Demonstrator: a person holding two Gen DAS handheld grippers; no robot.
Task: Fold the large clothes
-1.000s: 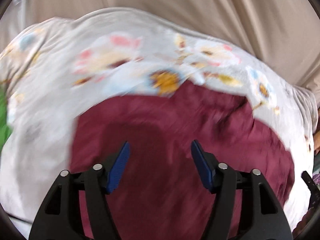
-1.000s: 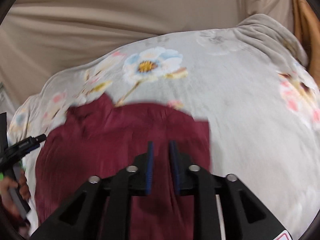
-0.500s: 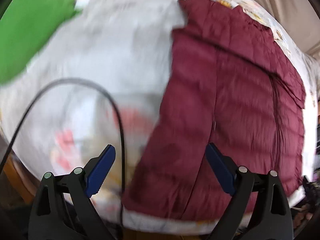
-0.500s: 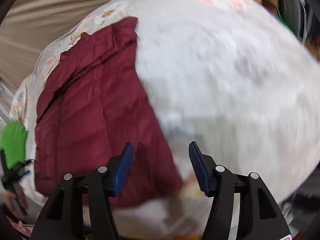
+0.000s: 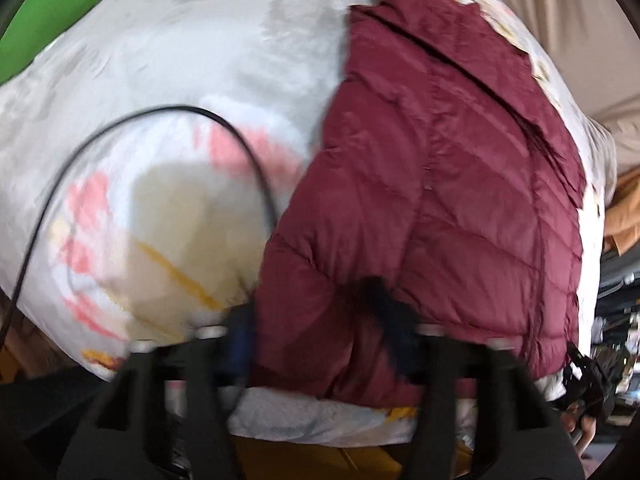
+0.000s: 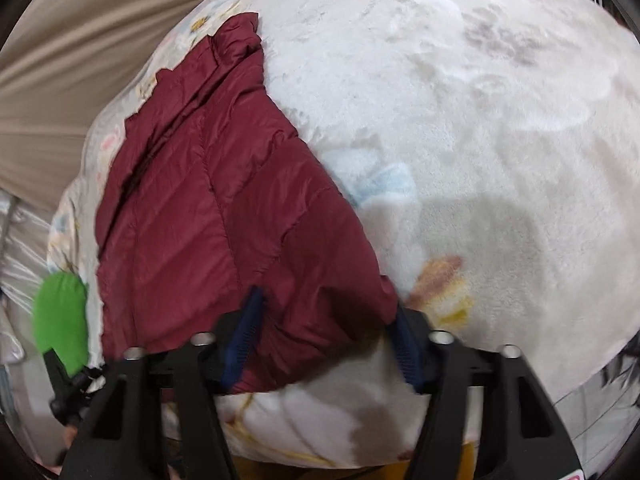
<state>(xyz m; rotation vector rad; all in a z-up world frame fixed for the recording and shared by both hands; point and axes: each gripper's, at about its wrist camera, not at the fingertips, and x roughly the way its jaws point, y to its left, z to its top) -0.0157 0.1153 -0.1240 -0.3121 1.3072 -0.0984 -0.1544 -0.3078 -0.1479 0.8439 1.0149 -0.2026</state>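
Lying flat on a pale floral blanket (image 6: 480, 128), a maroon quilted jacket (image 6: 208, 208) is seen from its near hem, which sits close to the blanket's front edge. It is already narrowed lengthwise, with its collar end at the far side, so a crosswise fold from the hem is judged to be the step in hand.

The right gripper (image 6: 324, 336) is held with its jaws wide apart, astride the jacket's near right corner: one blue pad (image 6: 244, 332) is set on the maroon fabric and the other just past the edge, over the blanket. The left gripper (image 5: 320, 344) is likewise spread wide across the near left corner. Both corners are presumably framed this way so that the hem can be pinched evenly. Nothing is clamped yet.

Much of the left view is smeared by motion, so whether its pads touch the cloth cannot be told. A thin black cable (image 5: 132, 120) is looped across the blanket in that view. A green shape (image 6: 60, 320) is cut off at the frame's edge and cannot be identified. Sleeves are not visible and are assumed to be tucked under or inside the fold.
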